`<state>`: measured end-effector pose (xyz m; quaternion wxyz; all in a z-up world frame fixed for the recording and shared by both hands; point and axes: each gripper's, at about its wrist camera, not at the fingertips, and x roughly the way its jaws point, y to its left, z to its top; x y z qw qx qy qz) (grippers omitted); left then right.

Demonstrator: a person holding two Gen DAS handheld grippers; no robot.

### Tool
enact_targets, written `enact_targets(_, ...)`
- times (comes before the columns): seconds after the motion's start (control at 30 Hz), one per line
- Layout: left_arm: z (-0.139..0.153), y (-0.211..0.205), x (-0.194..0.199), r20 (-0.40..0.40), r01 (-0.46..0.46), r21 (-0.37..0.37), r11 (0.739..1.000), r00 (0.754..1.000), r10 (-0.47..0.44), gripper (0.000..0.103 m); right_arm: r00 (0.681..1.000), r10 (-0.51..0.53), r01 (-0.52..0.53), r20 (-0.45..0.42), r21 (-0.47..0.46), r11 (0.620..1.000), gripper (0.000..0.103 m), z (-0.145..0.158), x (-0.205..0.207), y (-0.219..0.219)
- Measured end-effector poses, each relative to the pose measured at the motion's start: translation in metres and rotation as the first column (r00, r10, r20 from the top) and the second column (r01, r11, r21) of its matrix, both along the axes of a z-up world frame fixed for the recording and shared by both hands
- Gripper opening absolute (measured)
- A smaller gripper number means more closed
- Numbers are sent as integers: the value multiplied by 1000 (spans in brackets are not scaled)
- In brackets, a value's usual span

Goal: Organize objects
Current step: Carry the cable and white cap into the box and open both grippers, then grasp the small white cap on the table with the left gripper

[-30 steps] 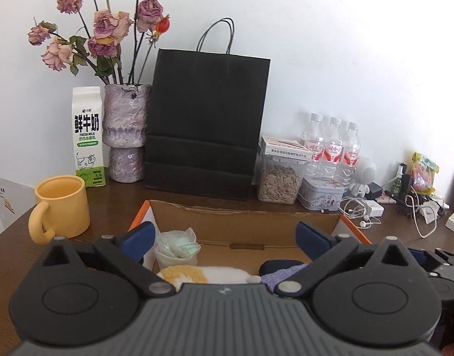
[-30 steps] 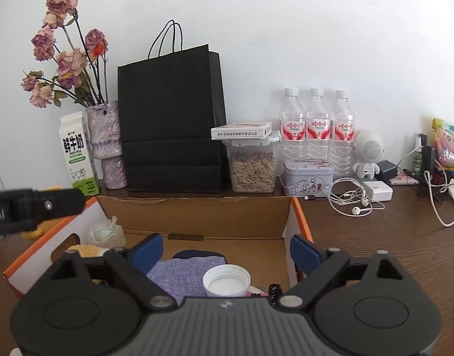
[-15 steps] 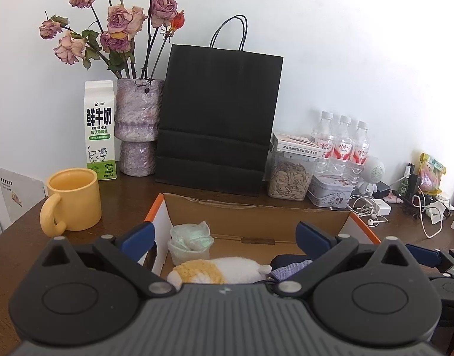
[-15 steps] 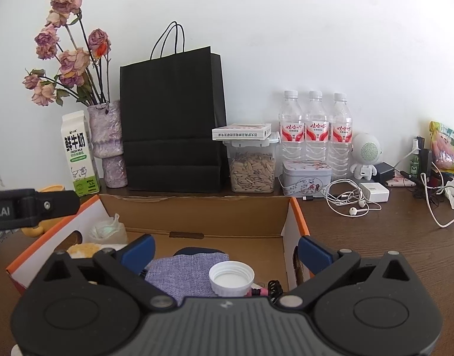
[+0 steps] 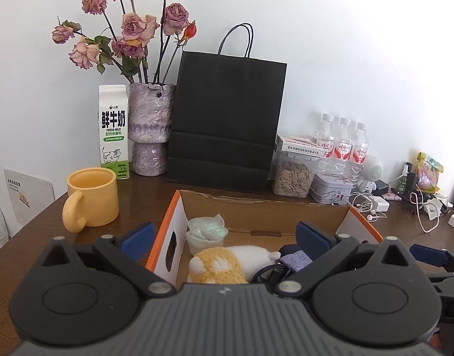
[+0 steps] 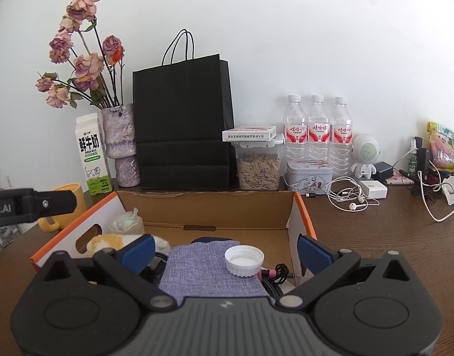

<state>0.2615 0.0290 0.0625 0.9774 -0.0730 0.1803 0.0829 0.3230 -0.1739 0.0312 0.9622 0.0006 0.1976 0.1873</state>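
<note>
An open cardboard box [image 5: 265, 213] with orange edges lies on the brown table. Inside it are a yellow and white plush toy [image 5: 227, 262], a small cup stuffed with pale wrapping [image 5: 206, 233], a purple-grey fabric pouch [image 6: 203, 267], a white screw lid [image 6: 244, 259] resting on the pouch, and a braided cable [image 6: 274, 276]. My left gripper [image 5: 225, 237] hovers open over the box's left wall and the plush toy, holding nothing. My right gripper [image 6: 227, 250] is wide open above the pouch and lid, its fingers clear of both.
Left of the box stands a yellow mug [image 5: 92, 197]. Along the wall are a milk carton [image 5: 113, 130], a vase of dried roses [image 5: 149, 130], a black paper bag [image 5: 227, 127], a seed jar [image 5: 293, 175], water bottles [image 6: 317, 130] and a tin [image 6: 310, 175]. Earphones [image 6: 348, 198] and chargers lie at right.
Both grippers have drawn back from the box, so more of its inside and of the table shows. The right gripper's jaws spread a little wider.
</note>
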Motion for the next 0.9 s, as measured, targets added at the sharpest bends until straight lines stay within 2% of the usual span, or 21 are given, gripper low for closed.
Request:
enact_targets(0.4,-9,11,-42,-44,8,37,999,999,-7,103,999,24,-26,-39,-55,998,103,-18,-48,-12)
enact_targets(0.7,-35,20,-67,-126,9,58,998,992,-1,103,997,44,-48,-61,-80,996,103,-28,-80,-23)
enact_targets(0.9,-59,28,-77,-210,3,78,997,978,13,103,995,46,-54,-84,-96,994,103,-37,-91,-27)
